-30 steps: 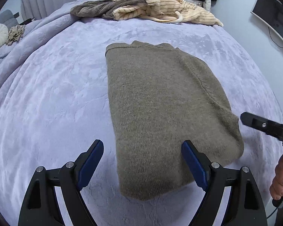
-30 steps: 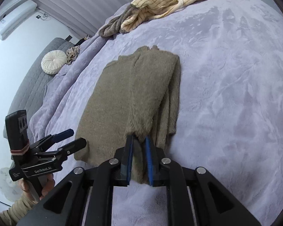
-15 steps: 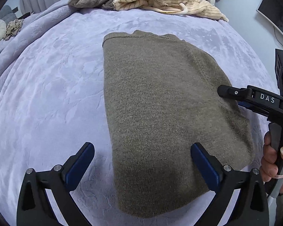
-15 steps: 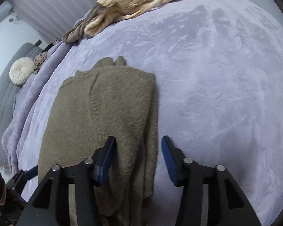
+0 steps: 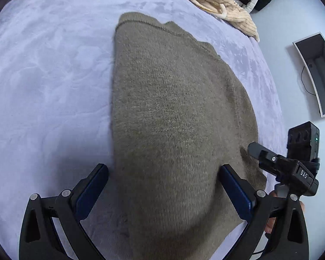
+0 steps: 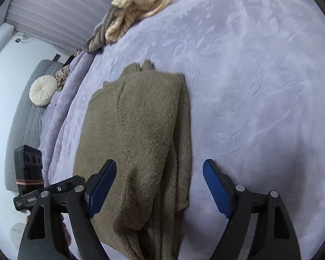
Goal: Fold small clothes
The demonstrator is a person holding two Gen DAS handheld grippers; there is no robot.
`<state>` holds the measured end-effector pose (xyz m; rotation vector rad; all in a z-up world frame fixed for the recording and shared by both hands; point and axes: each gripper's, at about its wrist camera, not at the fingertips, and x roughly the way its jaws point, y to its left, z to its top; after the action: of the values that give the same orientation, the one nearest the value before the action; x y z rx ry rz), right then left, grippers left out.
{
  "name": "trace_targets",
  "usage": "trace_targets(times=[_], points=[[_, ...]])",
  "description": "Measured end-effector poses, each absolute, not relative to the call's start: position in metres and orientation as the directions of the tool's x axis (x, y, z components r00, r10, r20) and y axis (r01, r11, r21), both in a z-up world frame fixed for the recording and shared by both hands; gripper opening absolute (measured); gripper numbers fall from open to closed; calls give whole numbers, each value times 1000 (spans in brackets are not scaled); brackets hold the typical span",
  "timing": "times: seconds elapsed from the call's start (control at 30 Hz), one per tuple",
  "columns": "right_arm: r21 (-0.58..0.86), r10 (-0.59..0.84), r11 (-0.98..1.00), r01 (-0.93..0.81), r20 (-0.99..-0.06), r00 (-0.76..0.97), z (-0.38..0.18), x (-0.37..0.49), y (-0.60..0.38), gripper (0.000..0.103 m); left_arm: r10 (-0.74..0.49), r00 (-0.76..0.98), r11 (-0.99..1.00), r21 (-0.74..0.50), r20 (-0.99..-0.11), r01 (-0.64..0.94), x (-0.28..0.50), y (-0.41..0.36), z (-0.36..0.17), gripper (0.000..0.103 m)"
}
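An olive knitted sweater [image 5: 173, 119] lies folded lengthwise on the lilac bed cover [image 5: 43, 75]. My left gripper [image 5: 165, 187] hovers open over its near end, one blue pad off the left edge and the other above the knit. In the right wrist view the sweater [image 6: 140, 134] shows its doubled right edge and cuffs at the far end. My right gripper [image 6: 159, 184] straddles that near right edge. Its jaws are opening and the pads stand clear of the cloth. Each gripper shows at the side of the other's view: the right gripper [image 5: 270, 160] and the left gripper [image 6: 54, 191].
A pile of cream striped and grey clothes [image 6: 145, 2] lies at the bed's far edge. A round white cushion [image 6: 42, 90] rests on a grey sofa to the left. A curved monitor [image 5: 318, 73] stands past the bed's right side. A hand [image 5: 270, 225] holds the right gripper's handle.
The right gripper let go of the sweater's folded edge and spread wide. The left gripper opened further and sank closer over the sweater's near end.
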<state>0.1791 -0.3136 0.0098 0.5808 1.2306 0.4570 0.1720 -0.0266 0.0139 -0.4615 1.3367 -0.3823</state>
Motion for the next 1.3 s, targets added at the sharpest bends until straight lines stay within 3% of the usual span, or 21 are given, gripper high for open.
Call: trace_targets(times=[0.07, 0.1, 0.17, 0.23, 0.27, 0.4, 0.63, 1.3], points=[[624, 608, 781, -33, -748, 266, -1, 186, -302, 84, -532, 158, 843, -538, -832, 6, 178, -39, 3, 102], [599, 586, 800, -44, -762, 277, -3, 189, -296, 82, -520, 159, 851, -525, -839, 17, 180, -45, 2, 94], [602, 588, 798, -44, -759, 279, -3, 193, -290, 53, -497, 175, 866, -497, -850, 43, 181, -54, 7, 81], [585, 578, 808, -67, -765, 285, 6, 193, -282, 37, -486, 195, 874, -481, -852, 76, 176, -59, 18, 67], [556, 558, 825, -97, -776, 295, 14, 191, -278, 35, -476, 206, 879, -468, -855, 91, 173, -60, 23, 61], [505, 530, 847, -168, -778, 336, 43, 177, -262, 34, -416, 238, 909, -396, -878, 129, 163, -67, 42, 55], [443, 494, 869, -218, -779, 386, 81, 150, -243, 33, -393, 275, 919, -360, -878, 161, 136, -66, 69, 55], [407, 498, 865, -293, -767, 405, 101, 40, -215, 33, -330, 359, 941, -274, -873, 199, 23, -52, 96, 55]])
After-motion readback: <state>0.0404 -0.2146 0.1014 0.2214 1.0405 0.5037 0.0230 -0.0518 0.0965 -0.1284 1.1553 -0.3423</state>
